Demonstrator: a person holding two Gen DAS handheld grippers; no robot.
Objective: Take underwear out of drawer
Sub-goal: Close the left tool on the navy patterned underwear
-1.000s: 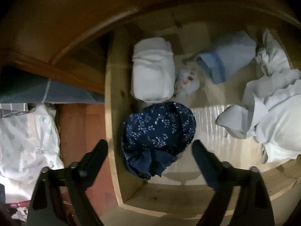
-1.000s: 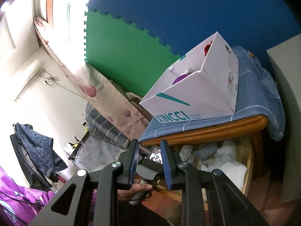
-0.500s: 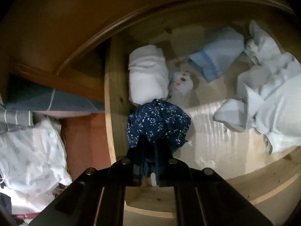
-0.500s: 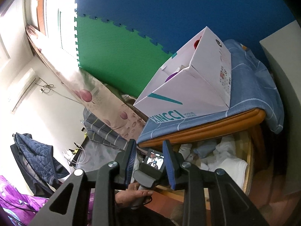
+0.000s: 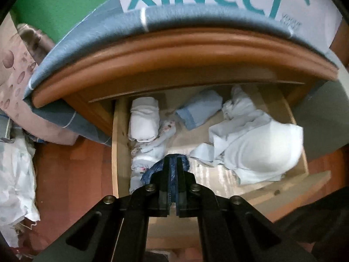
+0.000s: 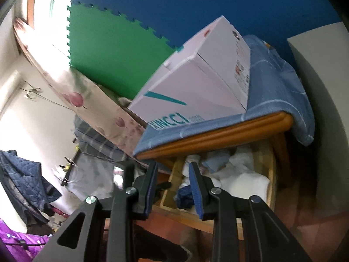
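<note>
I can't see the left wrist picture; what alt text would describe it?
The left gripper has its two black fingers shut on a dark blue floral underwear, above an open wooden drawer. White and pale blue folded clothes lie inside the drawer, under a tabletop covered by a blue cloth.

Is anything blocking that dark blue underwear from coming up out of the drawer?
Nothing visible. The left gripper is shut on the blue underwear near the drawer's open front, clear of the overhanging tabletop. The white clothes lie beside it, not over it.
</note>
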